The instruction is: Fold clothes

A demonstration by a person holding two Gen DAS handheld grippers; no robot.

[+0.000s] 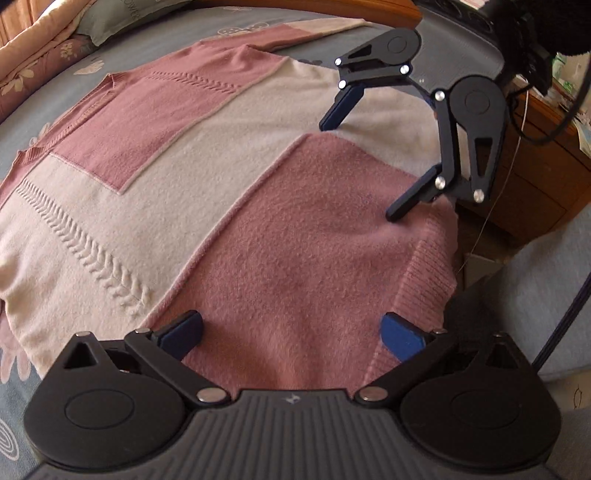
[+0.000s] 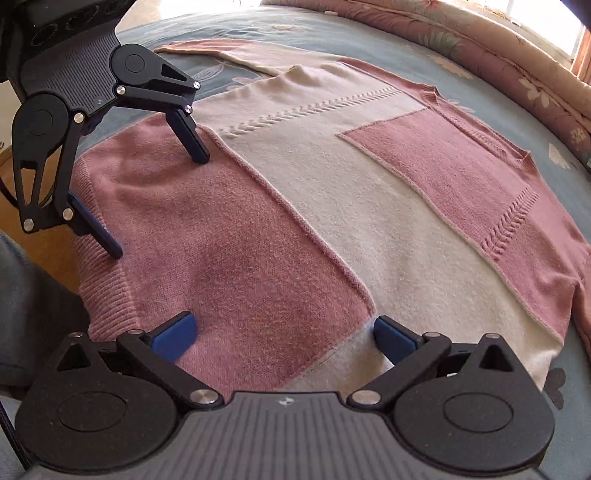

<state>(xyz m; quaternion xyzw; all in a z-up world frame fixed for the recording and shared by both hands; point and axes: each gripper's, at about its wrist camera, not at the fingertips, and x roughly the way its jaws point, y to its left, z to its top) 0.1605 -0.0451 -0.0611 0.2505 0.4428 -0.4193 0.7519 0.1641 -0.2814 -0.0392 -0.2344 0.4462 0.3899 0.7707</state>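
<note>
Pink-and-cream sweater [image 1: 229, 206] spread flat on the bed [image 2: 351, 33].
Both the left gripper [image 1: 291, 332] and the right gripper [image 2: 284, 332] hover over its pink hem panel, jaws spread wide apart, gripping nothing.

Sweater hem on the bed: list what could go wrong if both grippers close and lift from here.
1. The left gripper and right gripper are both open, over flat knit rather than around the ribbed hem; closing may pinch only the top layer or nothing at all.
2. The sweater lies at the bed edge, so a pull could drag it off.
3. The far sleeve lies spread out and may trail into the fold.
</note>
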